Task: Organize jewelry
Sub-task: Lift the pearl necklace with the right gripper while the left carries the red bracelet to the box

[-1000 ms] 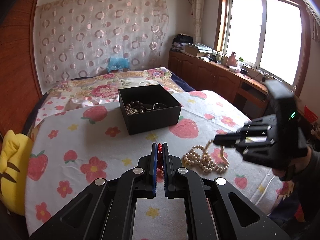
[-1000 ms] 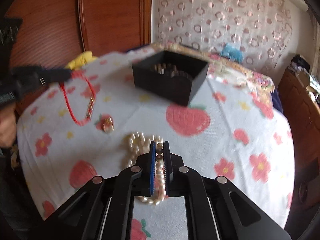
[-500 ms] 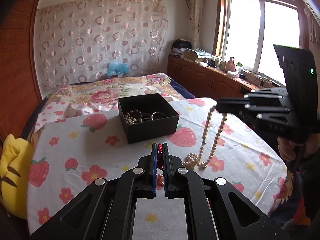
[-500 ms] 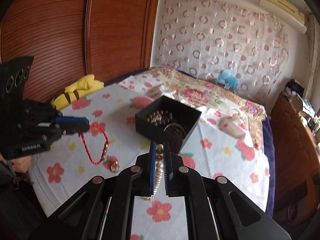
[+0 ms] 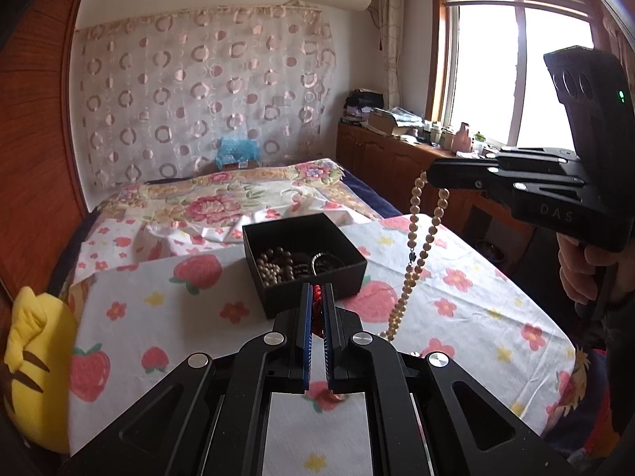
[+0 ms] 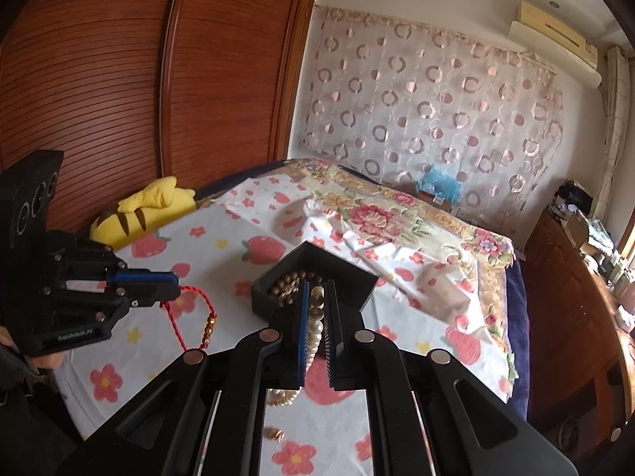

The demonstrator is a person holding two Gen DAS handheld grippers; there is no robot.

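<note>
A table (image 5: 166, 309) under a strawberry-print cloth bears a black open box (image 5: 303, 256) already holding dark beads and a bangle. My right gripper (image 5: 430, 176) is clamped on a pearl necklace (image 5: 412, 254), which hangs in a long loop to the right of the box, its lower end apparently at the cloth. My left gripper (image 6: 176, 291) is pinched shut on a red cord bracelet (image 6: 198, 317) with gold beads, dangling clear of the table, left of the box. A small gold ring (image 6: 275, 433) lies loose on the cloth. Step in hand, as I judge: carrying both pieces to the box. Next, each strand must be centred over the opening before my fingers part.
</note>
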